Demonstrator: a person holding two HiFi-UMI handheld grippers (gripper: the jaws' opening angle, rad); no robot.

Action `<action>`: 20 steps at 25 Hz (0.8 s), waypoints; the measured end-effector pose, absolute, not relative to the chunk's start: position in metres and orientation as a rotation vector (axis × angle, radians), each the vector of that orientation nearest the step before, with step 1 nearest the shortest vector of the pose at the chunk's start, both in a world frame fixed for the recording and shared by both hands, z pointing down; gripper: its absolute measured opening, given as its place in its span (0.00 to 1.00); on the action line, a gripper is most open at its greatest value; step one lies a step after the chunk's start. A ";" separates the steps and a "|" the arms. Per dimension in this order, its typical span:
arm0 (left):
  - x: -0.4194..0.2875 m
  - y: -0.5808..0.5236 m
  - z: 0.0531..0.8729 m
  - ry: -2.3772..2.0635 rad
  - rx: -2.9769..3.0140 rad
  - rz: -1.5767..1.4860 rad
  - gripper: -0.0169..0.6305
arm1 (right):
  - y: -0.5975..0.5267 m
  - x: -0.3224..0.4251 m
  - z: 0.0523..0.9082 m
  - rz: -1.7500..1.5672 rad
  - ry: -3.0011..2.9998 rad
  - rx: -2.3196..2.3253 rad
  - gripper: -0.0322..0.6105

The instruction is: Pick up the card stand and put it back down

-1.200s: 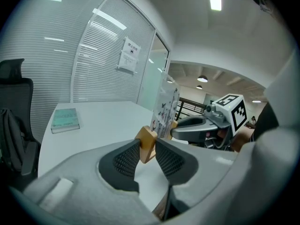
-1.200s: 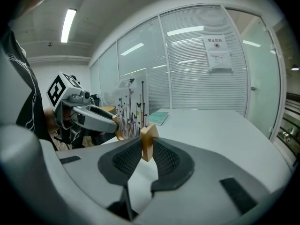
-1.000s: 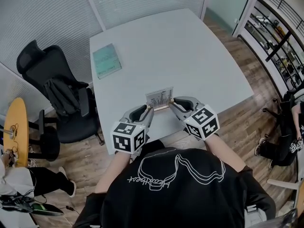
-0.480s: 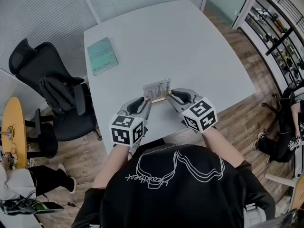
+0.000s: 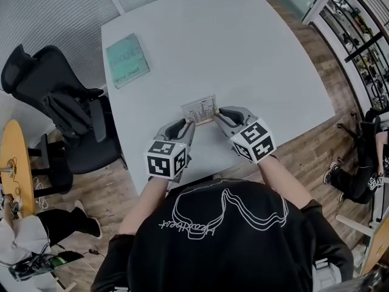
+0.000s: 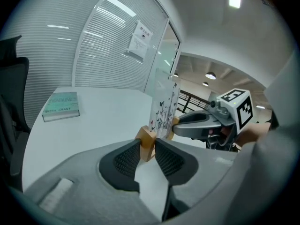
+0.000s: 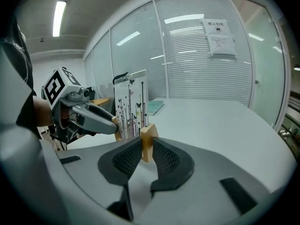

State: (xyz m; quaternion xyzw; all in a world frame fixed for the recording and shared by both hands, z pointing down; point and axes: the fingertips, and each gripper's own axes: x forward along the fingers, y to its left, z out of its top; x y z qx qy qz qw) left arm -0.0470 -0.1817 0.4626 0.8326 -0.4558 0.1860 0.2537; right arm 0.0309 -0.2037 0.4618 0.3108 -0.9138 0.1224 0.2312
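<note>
Card stand [image 5: 201,110], wooden base: left gripper [image 5: 187,125] fingers closing on one end; right gripper [image 5: 219,114] fingers clamped on the other.

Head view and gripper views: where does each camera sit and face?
Head view: on the person's head, steeply down at the white table; torso, left gripper, right gripper show.
Left gripper view: rides that gripper, facing right along closing jaws pinching the wooden-based clear card stand; right gripper shows.
Right gripper view: faces left, gripping the stand's other end; left gripper shows.
All share the stand.
</note>
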 end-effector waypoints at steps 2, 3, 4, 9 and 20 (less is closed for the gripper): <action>-0.050 -0.187 0.473 -1.243 2.260 0.540 0.19 | -0.210 0.027 0.473 0.332 -2.493 0.853 0.17; -0.052 -0.191 0.478 -1.243 2.258 0.550 0.19 | -0.213 0.026 0.478 0.337 -2.488 0.854 0.17; -0.053 -0.193 0.484 -1.241 2.254 0.554 0.19 | -0.216 0.024 0.484 0.347 -2.484 0.855 0.17; -0.058 -0.202 0.509 -1.229 2.245 0.574 0.18 | -0.224 0.020 0.507 0.368 -2.467 0.839 0.17; -0.060 -0.211 0.547 -1.199 2.201 0.599 0.18 | -0.232 0.017 0.544 0.412 -2.441 0.812 0.17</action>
